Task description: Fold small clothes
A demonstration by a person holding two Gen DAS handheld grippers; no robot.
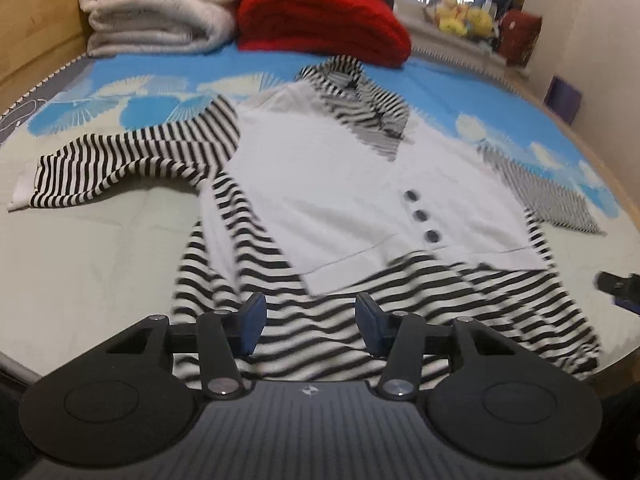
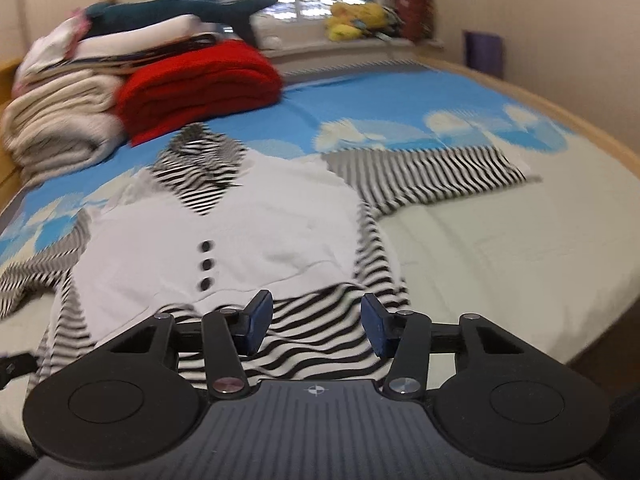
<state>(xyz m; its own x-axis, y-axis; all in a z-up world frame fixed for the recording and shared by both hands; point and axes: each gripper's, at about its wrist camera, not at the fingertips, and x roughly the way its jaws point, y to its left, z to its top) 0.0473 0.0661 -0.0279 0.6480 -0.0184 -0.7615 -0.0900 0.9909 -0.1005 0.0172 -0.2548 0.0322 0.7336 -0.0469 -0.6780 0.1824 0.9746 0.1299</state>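
Observation:
A small top (image 1: 320, 184) lies spread face up on the bed, with a white vest front, three dark buttons (image 1: 420, 215), and a black-and-white striped collar, sleeves and hem. In the left wrist view one sleeve (image 1: 120, 164) reaches out to the left. My left gripper (image 1: 309, 308) hovers over the left part of the striped hem, jaws apart and nothing pinched. In the right wrist view the top (image 2: 224, 232) has its other sleeve (image 2: 432, 176) stretched to the right. My right gripper (image 2: 316, 304) is open over the right part of the hem (image 2: 316, 332).
A folded red blanket (image 1: 320, 20) and a rolled cream blanket (image 1: 156, 8) sit at the head of the bed (image 1: 80, 264). Yellow plush toys (image 2: 360, 18) line the windowsill. The bed's wooden edge (image 2: 560, 108) curves along the right, with a purple box (image 2: 482, 52) against the wall.

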